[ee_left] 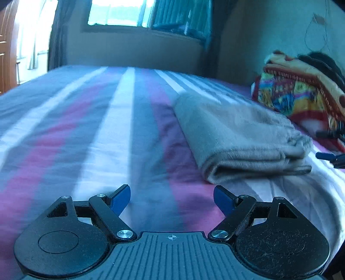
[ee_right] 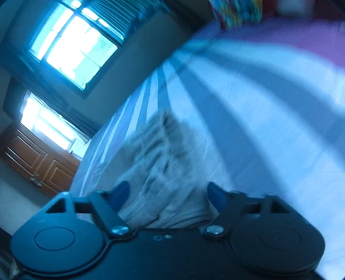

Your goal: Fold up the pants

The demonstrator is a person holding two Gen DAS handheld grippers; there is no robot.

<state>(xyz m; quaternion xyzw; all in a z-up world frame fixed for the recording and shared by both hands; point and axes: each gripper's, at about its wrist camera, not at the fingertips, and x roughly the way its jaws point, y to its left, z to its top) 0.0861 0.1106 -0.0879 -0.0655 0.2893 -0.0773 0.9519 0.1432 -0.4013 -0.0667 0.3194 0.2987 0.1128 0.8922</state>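
Folded grey pants (ee_left: 239,137) look like soft, napped, matt cloth; the striped bedsheet (ee_left: 97,133) is smooth woven cloth; the cabinet (ee_right: 41,163) is probably varnished wood.

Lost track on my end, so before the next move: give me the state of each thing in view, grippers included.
Left gripper: open, nothing between the pads.
Right gripper: open, folded cloth just ahead, pads off it.
Grey pants: folded in layers, lying flat on the bed.
Striped bedsheet: spread, wrinkled near the pants.
Colourful blanket: heaped at the bed's far right.
Window curtain: partly drawn.
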